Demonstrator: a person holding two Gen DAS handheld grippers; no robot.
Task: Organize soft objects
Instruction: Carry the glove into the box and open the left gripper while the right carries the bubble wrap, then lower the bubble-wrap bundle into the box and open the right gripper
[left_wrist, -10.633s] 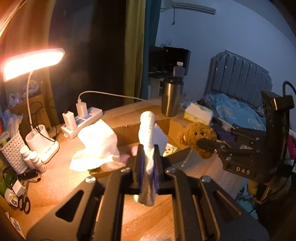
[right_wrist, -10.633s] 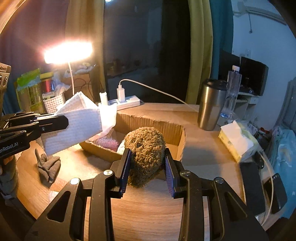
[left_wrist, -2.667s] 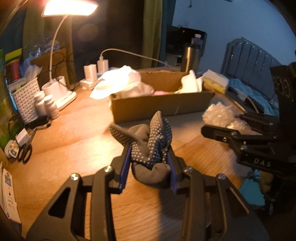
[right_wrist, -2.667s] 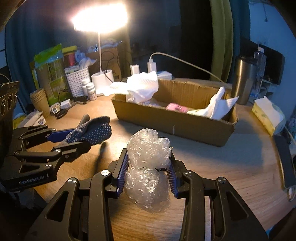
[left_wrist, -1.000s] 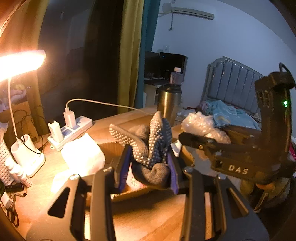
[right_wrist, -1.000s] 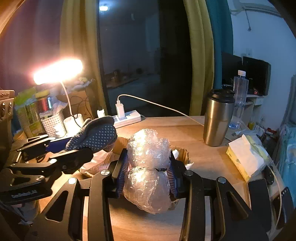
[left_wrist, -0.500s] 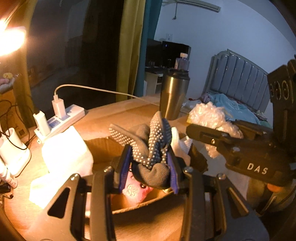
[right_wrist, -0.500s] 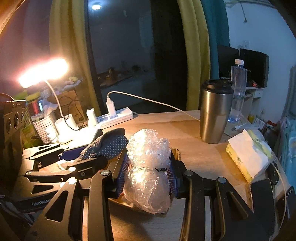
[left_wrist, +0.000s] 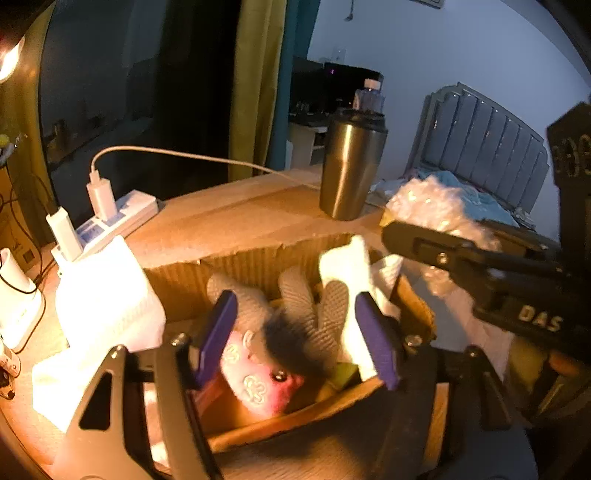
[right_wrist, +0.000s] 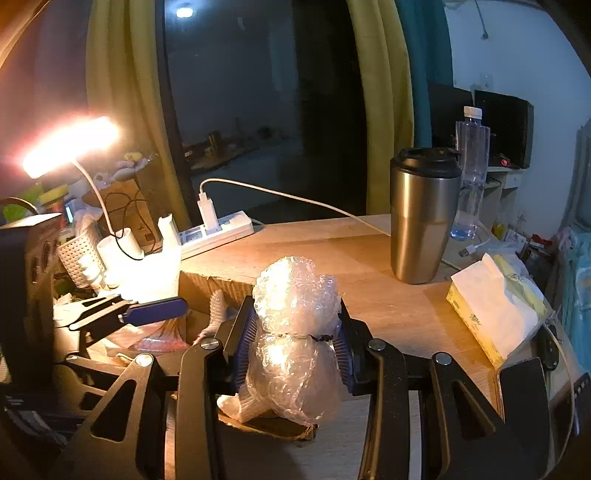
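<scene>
Nearly done: dotted work glove lies in cardboard box, left gripper fingers spread, empty; right gripper fingers clamp bubble wrap bundle, not yet boxed.

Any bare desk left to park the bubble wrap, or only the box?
Bare wood lies between the power strip and the steel tumbler, and between tumbler and tissue pack. The cardboard box is crowded: glove, pink toy, white cloths. The lamp corner is cluttered.

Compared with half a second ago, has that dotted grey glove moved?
Yes. The glove has dropped out of the open left hand-held gripper into the cardboard box, below the box's rim.
</scene>
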